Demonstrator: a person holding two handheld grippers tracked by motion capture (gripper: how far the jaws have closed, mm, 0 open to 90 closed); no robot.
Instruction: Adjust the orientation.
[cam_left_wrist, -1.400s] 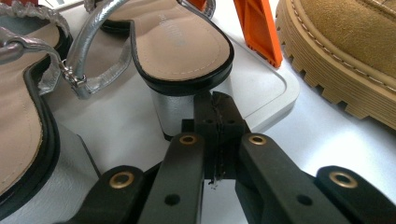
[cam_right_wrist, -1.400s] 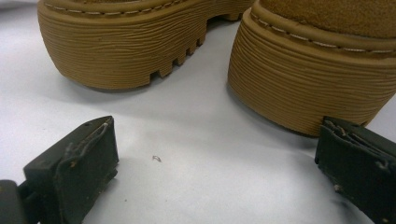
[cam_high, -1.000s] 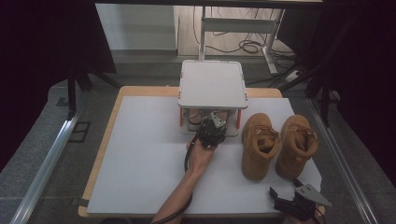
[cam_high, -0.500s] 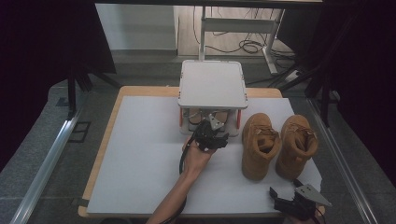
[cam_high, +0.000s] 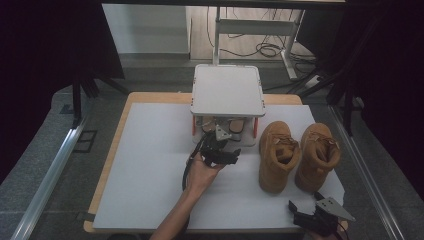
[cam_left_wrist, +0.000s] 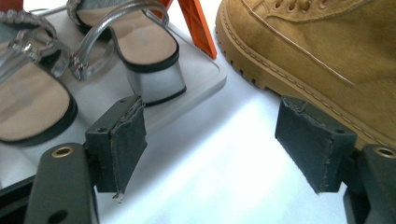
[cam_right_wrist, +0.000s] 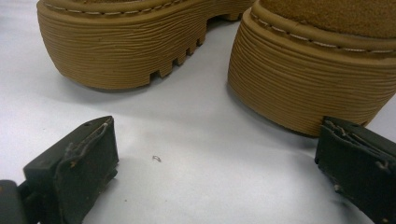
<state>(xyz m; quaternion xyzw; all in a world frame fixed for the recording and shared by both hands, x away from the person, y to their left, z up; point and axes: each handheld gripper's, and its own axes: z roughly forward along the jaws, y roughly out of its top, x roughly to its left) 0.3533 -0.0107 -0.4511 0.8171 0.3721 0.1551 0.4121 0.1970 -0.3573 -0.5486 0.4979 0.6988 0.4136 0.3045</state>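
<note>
Two tan suede boots (cam_high: 277, 155) (cam_high: 317, 152) stand side by side right of centre on the white table, toes toward the far side. My left gripper (cam_high: 226, 150), held in a hand, hovers just left of the nearer boot and in front of a small rack (cam_high: 227, 90). In the left gripper view it (cam_left_wrist: 219, 144) is open, with a silver-strapped sandal (cam_left_wrist: 140, 46) at left and the boot's sole (cam_left_wrist: 299, 79) by its right pad. My right gripper (cam_high: 306, 202) lies at the front right, open (cam_right_wrist: 222, 170) behind the two boot heels (cam_right_wrist: 140, 42) (cam_right_wrist: 317, 70).
The rack has a white top, orange legs (cam_left_wrist: 198, 28) and a low grey tray (cam_left_wrist: 201, 77) holding a pair of sandals. The white board (cam_high: 150, 165) stretches bare to the left. Metal rails and cables lie beyond the table edges.
My left gripper has drawn back a little from the rack toward the person and slightly left. The right gripper and the boots have not moved.
</note>
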